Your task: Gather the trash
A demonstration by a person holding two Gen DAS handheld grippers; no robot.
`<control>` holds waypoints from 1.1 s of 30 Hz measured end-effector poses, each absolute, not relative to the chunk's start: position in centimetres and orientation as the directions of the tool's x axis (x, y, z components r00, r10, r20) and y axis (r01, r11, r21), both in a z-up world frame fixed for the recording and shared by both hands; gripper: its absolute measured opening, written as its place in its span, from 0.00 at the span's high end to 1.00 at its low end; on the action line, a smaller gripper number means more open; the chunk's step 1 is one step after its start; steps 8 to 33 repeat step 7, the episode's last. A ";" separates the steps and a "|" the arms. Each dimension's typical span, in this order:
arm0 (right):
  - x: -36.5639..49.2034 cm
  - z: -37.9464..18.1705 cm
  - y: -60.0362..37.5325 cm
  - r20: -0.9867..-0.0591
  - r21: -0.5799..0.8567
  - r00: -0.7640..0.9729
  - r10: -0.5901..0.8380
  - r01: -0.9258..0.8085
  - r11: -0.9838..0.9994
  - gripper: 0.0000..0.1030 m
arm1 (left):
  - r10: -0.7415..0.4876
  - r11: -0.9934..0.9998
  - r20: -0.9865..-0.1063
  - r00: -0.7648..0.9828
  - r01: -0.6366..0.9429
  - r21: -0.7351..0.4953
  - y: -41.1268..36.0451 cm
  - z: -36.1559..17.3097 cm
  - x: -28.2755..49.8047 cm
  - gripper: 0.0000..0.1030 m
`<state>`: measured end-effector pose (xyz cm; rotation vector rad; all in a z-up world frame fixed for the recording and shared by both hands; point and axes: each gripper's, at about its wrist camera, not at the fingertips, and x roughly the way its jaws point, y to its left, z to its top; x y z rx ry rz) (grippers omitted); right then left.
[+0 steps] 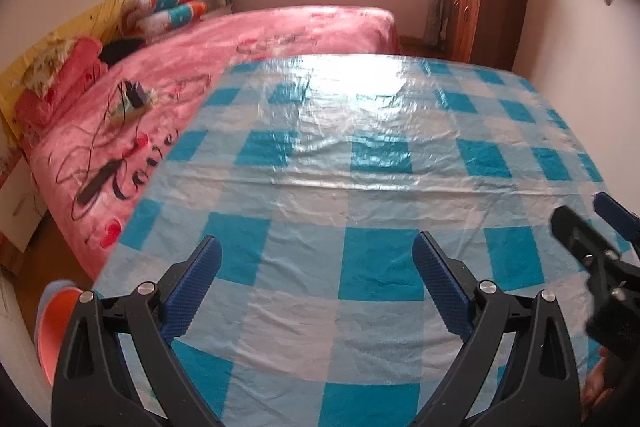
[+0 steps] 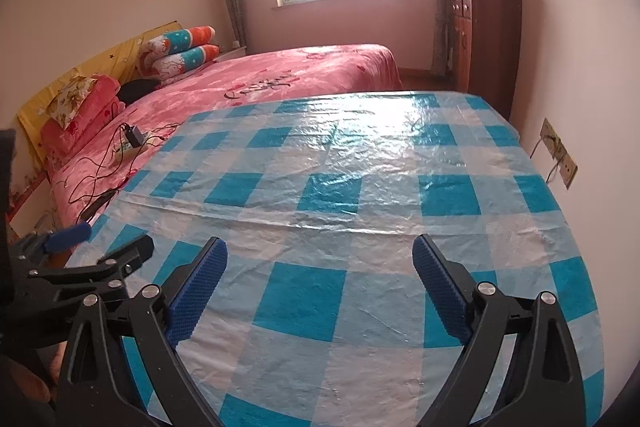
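Observation:
A table under a blue and white checked plastic cloth fills both views, and I see no trash on it. My left gripper hovers open over the near part of the cloth, nothing between its blue pads. My right gripper is open too, above the near edge, also holding nothing. In the left wrist view the right gripper shows at the right edge. The left gripper appears low at the left of the right wrist view. An orange-pink bin with a pale blue rim sits on the floor at the lower left.
A bed with a pink cover stands behind and left of the table, with a charger and black cables on it. A brown cabinet topped with folded quilts stands by the right wall. Wall sockets are close to the table's right edge.

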<state>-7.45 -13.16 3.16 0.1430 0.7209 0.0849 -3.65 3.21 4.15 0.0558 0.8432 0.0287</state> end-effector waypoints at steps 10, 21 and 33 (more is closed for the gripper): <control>-4.9 0.8 -15.9 -0.764 0.129 0.644 0.041 0.091 0.987 0.10 | 0.078 0.997 -0.794 0.604 -0.056 0.055 2.0 1.7 -0.8 0.06; -4.9 0.8 -15.9 -0.764 0.129 0.644 0.041 0.091 0.987 0.10 | 0.078 0.997 -0.794 0.604 -0.056 0.055 2.0 1.7 -0.8 0.06; -4.9 0.8 -15.9 -0.764 0.129 0.644 0.041 0.091 0.987 0.10 | 0.078 0.997 -0.794 0.604 -0.056 0.055 2.0 1.7 -0.8 0.06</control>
